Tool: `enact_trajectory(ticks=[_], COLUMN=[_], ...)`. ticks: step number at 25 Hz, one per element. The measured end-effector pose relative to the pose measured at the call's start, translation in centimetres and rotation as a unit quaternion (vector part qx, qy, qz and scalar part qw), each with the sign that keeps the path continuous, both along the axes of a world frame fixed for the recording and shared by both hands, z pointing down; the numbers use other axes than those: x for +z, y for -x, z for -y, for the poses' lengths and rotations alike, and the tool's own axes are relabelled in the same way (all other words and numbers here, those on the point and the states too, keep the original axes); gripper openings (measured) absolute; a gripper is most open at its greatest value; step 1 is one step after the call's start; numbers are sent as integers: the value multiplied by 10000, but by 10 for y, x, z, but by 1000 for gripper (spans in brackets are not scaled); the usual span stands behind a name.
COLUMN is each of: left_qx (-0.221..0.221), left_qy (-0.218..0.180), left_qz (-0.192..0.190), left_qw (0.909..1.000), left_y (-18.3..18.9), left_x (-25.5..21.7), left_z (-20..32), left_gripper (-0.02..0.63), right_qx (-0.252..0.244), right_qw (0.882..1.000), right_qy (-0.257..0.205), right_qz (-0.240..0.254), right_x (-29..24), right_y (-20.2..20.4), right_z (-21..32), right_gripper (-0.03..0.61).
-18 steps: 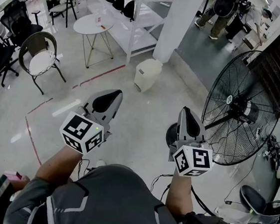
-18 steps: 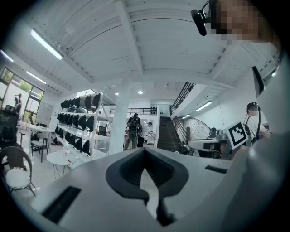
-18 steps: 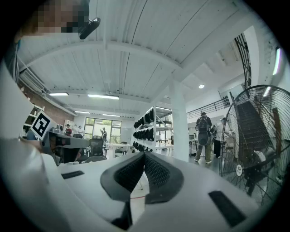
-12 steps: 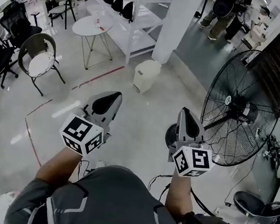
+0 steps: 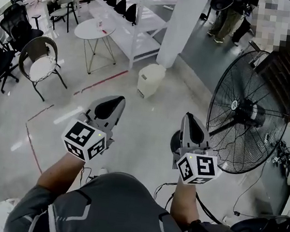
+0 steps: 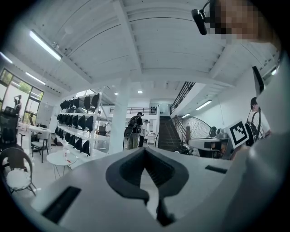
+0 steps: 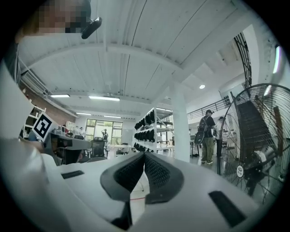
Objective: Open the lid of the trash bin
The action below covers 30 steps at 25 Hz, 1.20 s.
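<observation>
**Pale glossy floor [image 5: 143, 128]: lid not yet touched**

Small white plastic trash bin [image 5: 152, 79] stands at the foot of the white column [image 5: 184, 24], lid apparently shut. Well short of that column, left gripper [image 5: 114, 104] and right gripper [image 5: 190, 122] hover pressed together, empty. All of the opening is yet to do.

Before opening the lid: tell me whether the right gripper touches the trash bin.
Apart. The head view shows bare floor between the right gripper and the trash bin, which stands by the pillar.

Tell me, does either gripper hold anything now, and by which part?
Nothing is held: the left gripper and the right gripper have their jaws closed together, empty.
</observation>
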<state>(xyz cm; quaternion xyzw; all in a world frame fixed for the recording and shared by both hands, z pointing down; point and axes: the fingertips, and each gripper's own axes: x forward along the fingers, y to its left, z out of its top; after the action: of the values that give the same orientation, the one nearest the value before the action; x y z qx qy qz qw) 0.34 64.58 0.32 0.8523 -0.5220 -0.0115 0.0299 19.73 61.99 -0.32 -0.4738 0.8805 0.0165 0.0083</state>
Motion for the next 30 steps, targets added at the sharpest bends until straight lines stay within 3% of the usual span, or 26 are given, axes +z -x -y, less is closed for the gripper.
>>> enact_trajectory(ticks=[13,19,25,30], left_qx=[-110,-262,-160,-37], left_qy=[7,161,79,-2], left_qz=[158,219,145,94], left_qw=[9998,9993,9997,9999], left_y=[-38,-54,-48,-21], left_x=[10,20,29,34], left_z=[1,14,52,110], left_gripper=[8,8,8,8], right_qx=[-231,-260,-146,-33], right_qw=[9997,9996,9997,10000], right_qy=[-12,16,-16,16], right_qz=[59,107,170,86], right_x=[14,18,26,30], right_y=[-36,-56,-50,-23], right_z=[4,30,70,121], right_gripper=[26,26,26,28])
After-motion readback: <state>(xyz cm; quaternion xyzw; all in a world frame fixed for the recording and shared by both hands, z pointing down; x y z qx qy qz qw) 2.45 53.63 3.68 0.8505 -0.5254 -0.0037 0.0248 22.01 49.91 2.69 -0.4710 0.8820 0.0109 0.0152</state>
